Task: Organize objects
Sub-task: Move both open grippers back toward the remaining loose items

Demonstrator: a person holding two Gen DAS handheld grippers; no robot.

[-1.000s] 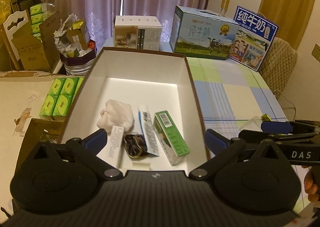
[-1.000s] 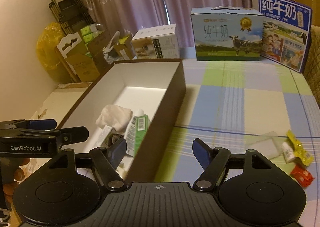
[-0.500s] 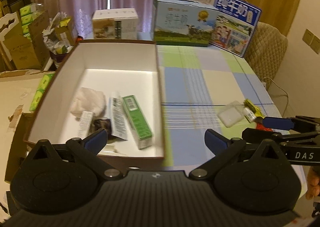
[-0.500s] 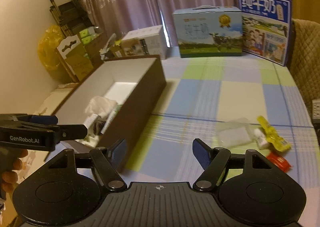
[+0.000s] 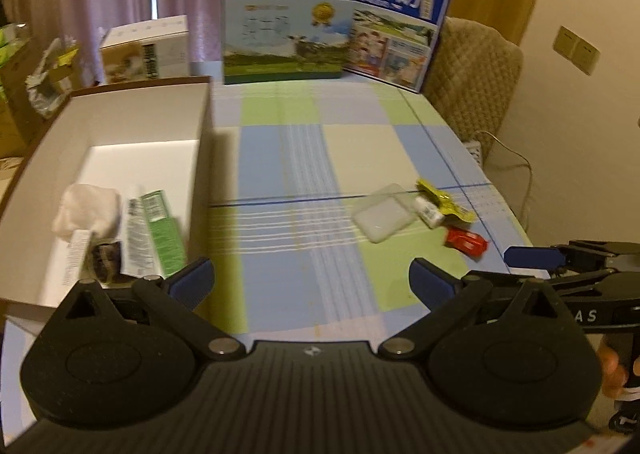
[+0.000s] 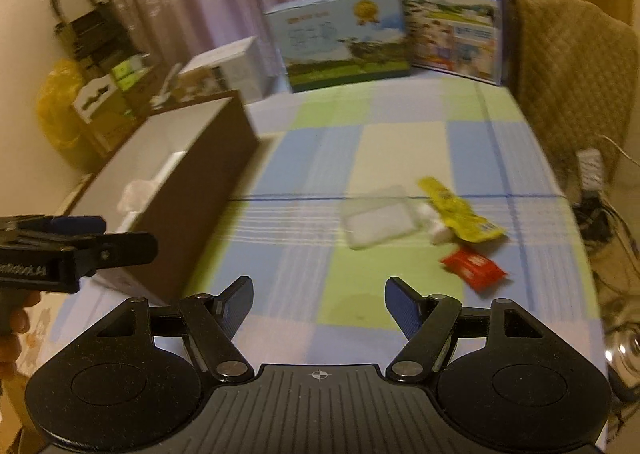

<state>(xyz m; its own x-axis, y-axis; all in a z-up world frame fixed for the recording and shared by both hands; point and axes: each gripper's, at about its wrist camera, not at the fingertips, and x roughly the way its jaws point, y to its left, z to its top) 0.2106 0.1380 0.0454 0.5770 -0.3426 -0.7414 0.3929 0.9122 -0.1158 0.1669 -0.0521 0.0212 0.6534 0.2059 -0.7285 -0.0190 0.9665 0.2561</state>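
A small cluster of loose items lies on the right part of the checked tablecloth (image 5: 288, 157), close to the table's right edge: a clear flat packet (image 5: 383, 217) (image 6: 379, 222), a little white bottle (image 5: 428, 211) touching it, a yellow wrapper (image 5: 444, 199) (image 6: 460, 209) lying across the bottle, and a red sachet (image 5: 466, 241) (image 6: 474, 266) just beside them, nearer the front. Any print on these is too blurred to read.

To the left stands the open brown box (image 5: 202, 157) (image 6: 200, 189), white inside, holding a white cloth (image 5: 86, 209), a green carton (image 5: 162, 230) and a white tube (image 5: 134, 230) with a barcode. A broad stretch of bare cloth separates box and cluster.

At the far end stand a milk case (image 5: 286, 41) showing a cow on grass and a gold seal, and a blue carton (image 5: 394, 29) with large white Chinese characters.

The left gripper (image 5: 311, 281) hovers over the bare cloth, its jaws apart with nothing between them; the right gripper (image 6: 319, 304) is likewise spread wide and empty, short of the cluster. On the right tool's side the letters "AS" show in the left view. Beyond the right edge sits a quilted chair (image 6: 568, 65).
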